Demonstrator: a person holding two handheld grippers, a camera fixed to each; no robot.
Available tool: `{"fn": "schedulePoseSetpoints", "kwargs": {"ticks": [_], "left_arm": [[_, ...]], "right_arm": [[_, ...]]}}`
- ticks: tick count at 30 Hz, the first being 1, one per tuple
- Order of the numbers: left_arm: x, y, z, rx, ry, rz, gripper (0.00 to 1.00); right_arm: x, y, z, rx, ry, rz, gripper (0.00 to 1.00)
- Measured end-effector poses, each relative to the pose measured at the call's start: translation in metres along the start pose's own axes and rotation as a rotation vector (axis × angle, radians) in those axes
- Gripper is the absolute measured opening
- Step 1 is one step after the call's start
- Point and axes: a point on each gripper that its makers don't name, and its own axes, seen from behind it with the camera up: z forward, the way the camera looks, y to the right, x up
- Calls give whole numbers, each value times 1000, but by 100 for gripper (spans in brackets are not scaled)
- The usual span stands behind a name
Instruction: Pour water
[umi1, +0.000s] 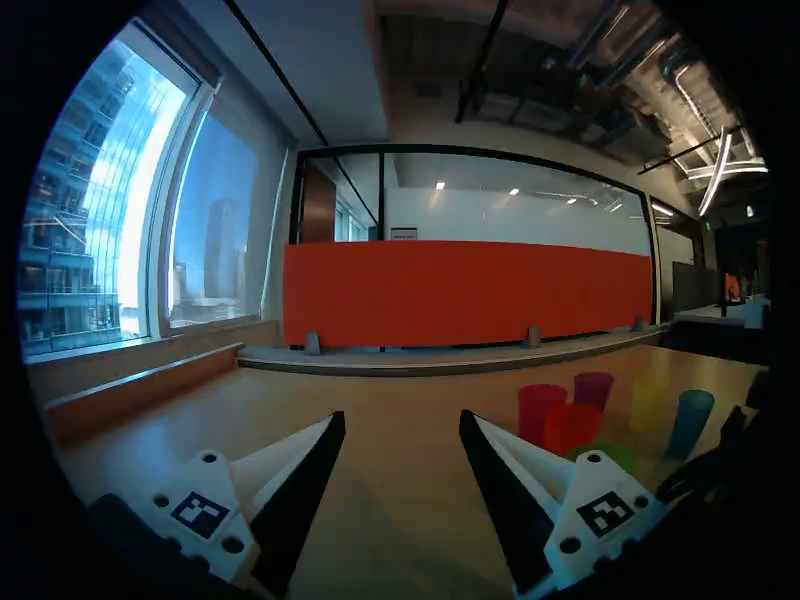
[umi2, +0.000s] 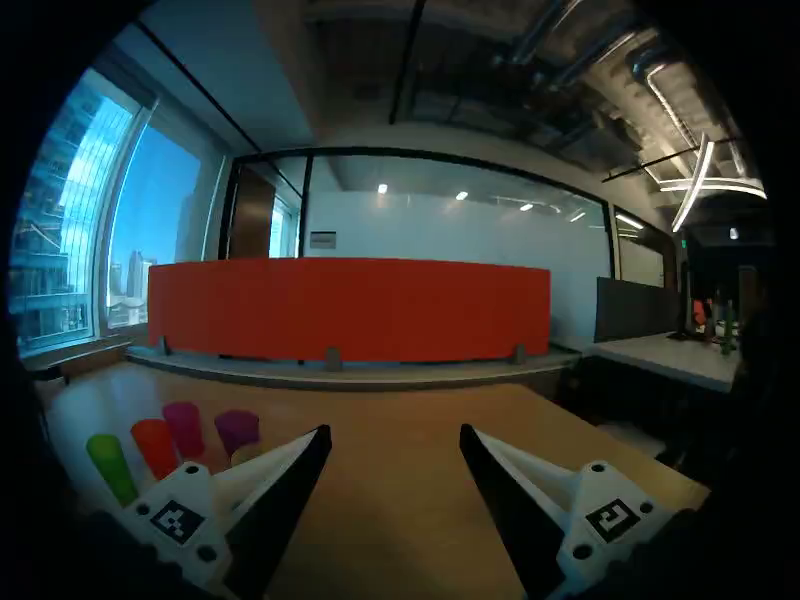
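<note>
Left gripper (umi1: 400, 415): jaws apart, nothing between the fingers, held low over the wooden table (umi1: 400, 530). Right gripper (umi2: 395, 430): jaws also apart and empty, low over that table.

Task objects: a cluster of coloured cups (umi1: 540, 400), all upright, long axes vertical, mouths up. In the left gripper view the cluster stands ahead and to the right of the jaws, just past the right finger. The red cup (umi1: 572, 428) is at the front, the green cup (umi1: 606, 456) low beside it, and the teal cup (umi1: 690, 420) at the outer edge. In the right gripper view the cups stand ahead and to the left, with the purple cup (umi2: 237, 430) just beside the left finger. The cups therefore lie between the two grippers, off-axis for both.

Judgement: either gripper must swing inward before closing on a cup from the side. The cups look larger in the left gripper view, so the left is probably nearer, though the fisheye leaves this uncertain. I cannot tell whether any cup holds water.

Beyond the table: orange divider panel (umi1: 465, 293); windows (umi1: 100, 230) farther off.
</note>
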Motion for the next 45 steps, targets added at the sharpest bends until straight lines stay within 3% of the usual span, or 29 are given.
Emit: {"fn": "schedulePoseSetpoints", "kwargs": {"ticks": [45], "left_arm": [[-10, -2, 2, -2, -14, 4, 84]], "right_arm": [[6, -4, -3, 7, 14, -5, 100]]}}
